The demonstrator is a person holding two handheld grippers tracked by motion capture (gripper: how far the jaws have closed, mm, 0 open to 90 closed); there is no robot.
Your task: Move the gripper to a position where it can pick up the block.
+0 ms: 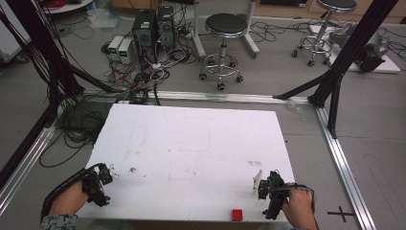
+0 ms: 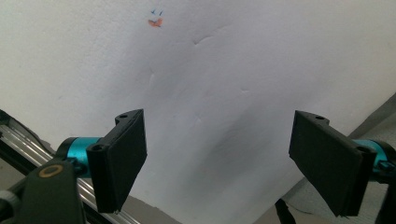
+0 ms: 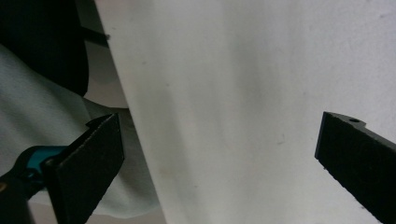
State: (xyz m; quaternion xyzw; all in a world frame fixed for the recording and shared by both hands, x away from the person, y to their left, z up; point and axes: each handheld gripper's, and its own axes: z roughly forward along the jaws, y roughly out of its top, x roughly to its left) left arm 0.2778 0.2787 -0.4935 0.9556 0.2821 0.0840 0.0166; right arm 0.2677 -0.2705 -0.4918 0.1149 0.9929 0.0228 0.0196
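Red block [image 1: 236,214] down at the bottom edge of the high view, just right of centre, parked right at the near rim of the white table [image 1: 191,143]. Untouched, nothing around it.

Risky spot, by the look of it. So close to the rim that one clumsy nudge from the right could tip it off the table. Small and low too, so easy to clip with one pad and send skidding instead of catching it squarely. Also worth watching: a thin pale slip [image 1: 257,179] standing just above and left of the right gripper [image 1: 262,190], likely to topple if brushed on the way over.

Right gripper to the lower right of the high view, just beside the block but apart from it, gripped by the right hand [image 1: 299,203] coming up from the bottom edge. Jaws spread wide in the right gripper view [image 3: 219,158], holding nothing, bare table between them.

Left gripper [image 1: 103,184] far over at the lower left, well apart from the block, left hand [image 1: 67,199] wrapped around it. Jaws likewise released and empty in the left gripper view [image 2: 229,163], pointed across the white surface.
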